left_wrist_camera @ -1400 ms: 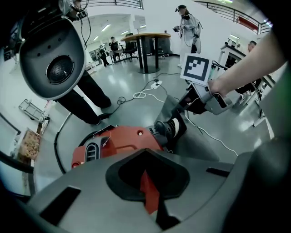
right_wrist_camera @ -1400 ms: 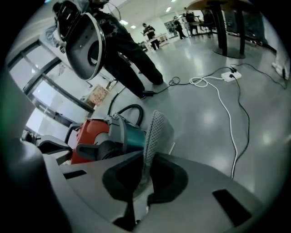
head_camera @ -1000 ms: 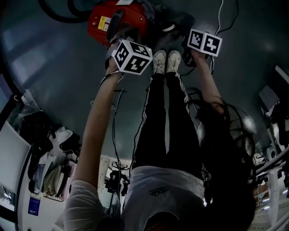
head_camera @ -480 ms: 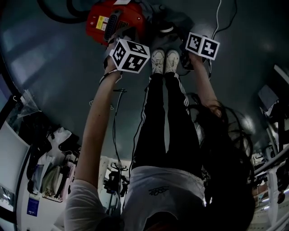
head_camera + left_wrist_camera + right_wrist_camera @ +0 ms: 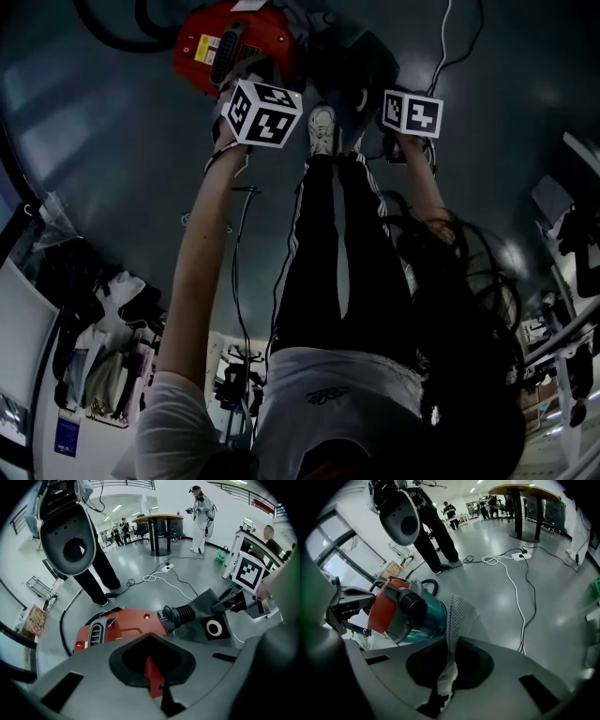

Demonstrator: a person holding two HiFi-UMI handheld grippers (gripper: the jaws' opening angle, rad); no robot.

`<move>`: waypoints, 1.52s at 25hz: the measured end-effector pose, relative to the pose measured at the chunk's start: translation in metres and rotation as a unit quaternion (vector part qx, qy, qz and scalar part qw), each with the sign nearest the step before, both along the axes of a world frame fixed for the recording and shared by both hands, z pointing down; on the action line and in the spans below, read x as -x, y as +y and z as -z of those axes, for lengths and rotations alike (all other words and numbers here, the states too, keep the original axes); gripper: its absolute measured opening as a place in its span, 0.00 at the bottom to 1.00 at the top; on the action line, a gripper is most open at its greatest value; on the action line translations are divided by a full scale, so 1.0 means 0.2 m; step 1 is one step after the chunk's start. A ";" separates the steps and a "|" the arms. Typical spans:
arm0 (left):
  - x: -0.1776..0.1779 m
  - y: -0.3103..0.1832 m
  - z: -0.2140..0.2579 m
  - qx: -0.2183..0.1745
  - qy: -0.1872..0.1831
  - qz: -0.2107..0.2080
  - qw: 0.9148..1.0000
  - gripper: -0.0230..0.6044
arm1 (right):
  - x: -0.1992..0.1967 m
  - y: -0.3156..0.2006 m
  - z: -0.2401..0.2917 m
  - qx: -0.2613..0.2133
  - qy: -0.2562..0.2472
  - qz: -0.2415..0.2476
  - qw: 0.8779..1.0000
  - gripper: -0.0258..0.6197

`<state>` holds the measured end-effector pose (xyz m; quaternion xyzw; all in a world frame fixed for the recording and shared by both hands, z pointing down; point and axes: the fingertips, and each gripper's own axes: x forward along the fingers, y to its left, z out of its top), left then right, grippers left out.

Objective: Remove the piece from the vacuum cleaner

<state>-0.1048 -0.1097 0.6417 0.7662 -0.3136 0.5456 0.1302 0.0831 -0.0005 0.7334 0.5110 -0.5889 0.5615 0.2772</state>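
A red vacuum cleaner (image 5: 225, 42) lies on the grey floor in front of my shoes. My left gripper (image 5: 154, 686) is shut on a red edge of its body (image 5: 122, 627), just behind the black hose socket (image 5: 180, 615). A grey dust bag (image 5: 214, 628) with a white ring hangs to the right of the socket. My right gripper (image 5: 445, 686) is shut on the bag's thin cloth edge (image 5: 452, 616), which stands up between the jaws. In the right gripper view the vacuum cleaner (image 5: 403, 611) shows red and teal. In the head view the dark dust bag (image 5: 352, 61) sits between the two marker cubes.
A white cable (image 5: 513, 588) and a power strip (image 5: 520, 555) lie on the floor to the right. A black hose (image 5: 65, 620) curves round the vacuum's left. A person in black trousers (image 5: 96, 581) stands close behind it. A round table (image 5: 157, 520) and other people stand farther back.
Both grippers have shifted a little up and left in the head view. The dark bag has come out farther and now covers my right shoe.
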 end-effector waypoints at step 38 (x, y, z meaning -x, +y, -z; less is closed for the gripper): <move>0.15 0.27 3.32 -0.354 0.481 0.165 0.785 0.04 | 0.21 -0.25 3.92 -0.561 -0.083 -0.077 0.820 0.08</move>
